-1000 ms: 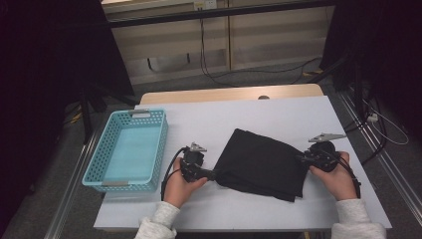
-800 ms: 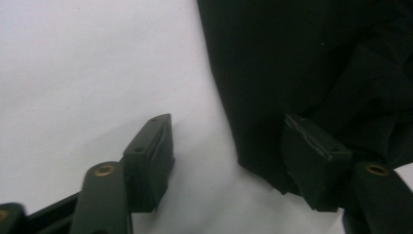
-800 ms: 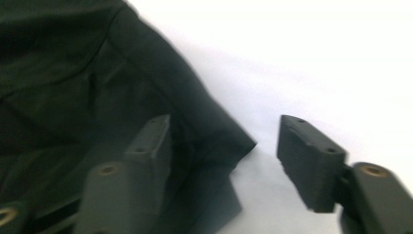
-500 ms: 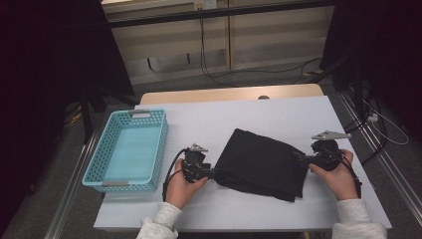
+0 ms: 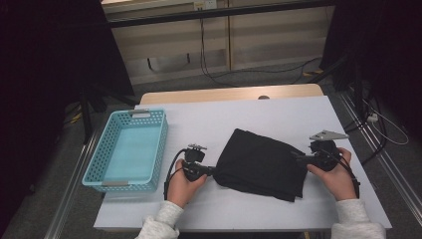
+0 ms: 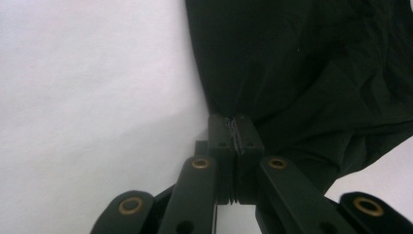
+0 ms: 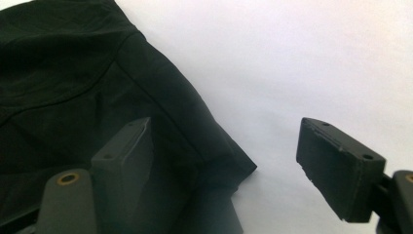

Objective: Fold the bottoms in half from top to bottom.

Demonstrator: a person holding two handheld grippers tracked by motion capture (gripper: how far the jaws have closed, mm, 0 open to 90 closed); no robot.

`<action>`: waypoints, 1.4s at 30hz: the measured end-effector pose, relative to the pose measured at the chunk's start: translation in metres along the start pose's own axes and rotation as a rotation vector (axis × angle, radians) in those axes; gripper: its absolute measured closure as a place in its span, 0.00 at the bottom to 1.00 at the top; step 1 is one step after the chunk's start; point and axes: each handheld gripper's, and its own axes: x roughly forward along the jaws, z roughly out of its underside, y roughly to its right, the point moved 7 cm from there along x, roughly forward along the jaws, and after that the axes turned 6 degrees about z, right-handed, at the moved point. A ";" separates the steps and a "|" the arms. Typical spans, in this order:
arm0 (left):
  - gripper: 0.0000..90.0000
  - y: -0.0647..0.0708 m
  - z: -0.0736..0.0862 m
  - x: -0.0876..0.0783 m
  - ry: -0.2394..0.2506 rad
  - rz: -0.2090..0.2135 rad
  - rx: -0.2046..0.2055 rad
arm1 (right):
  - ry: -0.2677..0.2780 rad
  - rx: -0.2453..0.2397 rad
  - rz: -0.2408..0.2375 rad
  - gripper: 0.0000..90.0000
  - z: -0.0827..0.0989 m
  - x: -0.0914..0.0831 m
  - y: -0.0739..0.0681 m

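Since a second ago, both hands are staying where they were beside the black cloth, while the jaws are changing: the left tool has just been closing and the right tool has just been opening.

Nearest the person, the left tool is lying low on the table, pointing toward the cloth's left edge. From the left gripper view, its jaws are pressing tightly together, pinching a small bunch of the cloth's edge between the pads, and the fabric is fanning out beyond the tips with creases running away from the pinch.

On the other side, the right tool is sitting at the cloth's right edge with its jaws spread wide. From the right gripper view, one jaw is hovering over the dark fabric and the other is standing over bare white table; a corner of the cloth is lying between them, with neither pad pressing on it.

Farther out, the cloth is lying folded and slightly skewed in the middle of the table, between the two tools. Well apart to the left, a turquoise basket is resting near the table's left edge.
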 end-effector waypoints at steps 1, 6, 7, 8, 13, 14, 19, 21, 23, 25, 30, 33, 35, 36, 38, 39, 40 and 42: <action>0.98 -0.001 -0.001 -0.002 -0.001 0.005 -0.009 | 0.004 0.001 -0.001 0.23 0.000 0.000 0.000; 0.99 -0.008 -0.004 -0.012 -0.005 0.018 -0.030 | 0.014 -0.005 -0.007 0.23 -0.001 -0.002 0.000; 0.99 -0.010 -0.005 -0.013 -0.003 0.016 -0.034 | 0.018 -0.007 -0.006 0.22 -0.002 -0.002 -0.001; 0.99 -0.012 -0.006 -0.015 -0.006 0.016 -0.038 | 0.022 -0.010 -0.006 0.22 -0.002 -0.002 -0.001; 0.99 -0.022 -0.008 -0.024 -0.017 -0.001 -0.034 | 0.032 -0.021 -0.018 0.21 -0.004 -0.003 -0.005; 0.99 -0.024 -0.010 -0.026 -0.011 -0.008 -0.036 | 0.033 -0.021 -0.023 0.21 -0.004 -0.003 -0.006; 0.99 -0.034 -0.015 -0.032 -0.009 -0.038 -0.040 | 0.035 -0.022 -0.048 0.21 -0.005 -0.001 -0.014; 0.99 -0.038 -0.016 -0.033 -0.020 -0.049 -0.049 | 0.029 -0.022 -0.064 0.20 -0.004 0.002 -0.021; 0.99 -0.043 -0.019 -0.035 -0.033 -0.065 -0.045 | 0.018 -0.044 -0.089 0.20 -0.002 0.006 -0.033; 0.99 -0.044 -0.020 -0.035 -0.034 -0.070 -0.045 | 0.019 -0.051 -0.095 0.20 -0.002 0.006 -0.036; 0.99 -0.051 -0.025 -0.039 -0.038 -0.114 -0.040 | 0.028 -0.082 -0.123 0.16 -0.003 0.008 -0.047; 0.99 -0.050 -0.026 -0.039 -0.040 -0.123 -0.033 | 0.049 -0.055 -0.138 0.17 -0.005 0.009 -0.052; 0.98 -0.051 -0.026 -0.039 -0.039 -0.125 -0.035 | 0.046 -0.050 -0.142 0.17 -0.005 0.009 -0.054; 0.98 -0.052 -0.025 -0.039 -0.044 -0.124 -0.037 | 0.034 -0.075 -0.139 0.17 -0.003 0.012 -0.058; 0.98 -0.051 -0.023 -0.036 -0.054 -0.127 -0.041 | 0.008 -0.112 -0.121 0.17 0.001 0.016 -0.061; 0.98 -0.051 -0.023 -0.036 -0.058 -0.129 -0.035 | -0.002 -0.119 -0.128 0.18 0.004 0.019 -0.062; 0.98 -0.051 -0.023 -0.036 -0.056 -0.133 -0.034 | -0.020 -0.117 -0.145 0.19 0.007 0.022 -0.064; 0.98 -0.050 -0.024 -0.037 -0.048 -0.126 -0.036 | -0.031 -0.114 -0.151 0.19 0.011 0.024 -0.064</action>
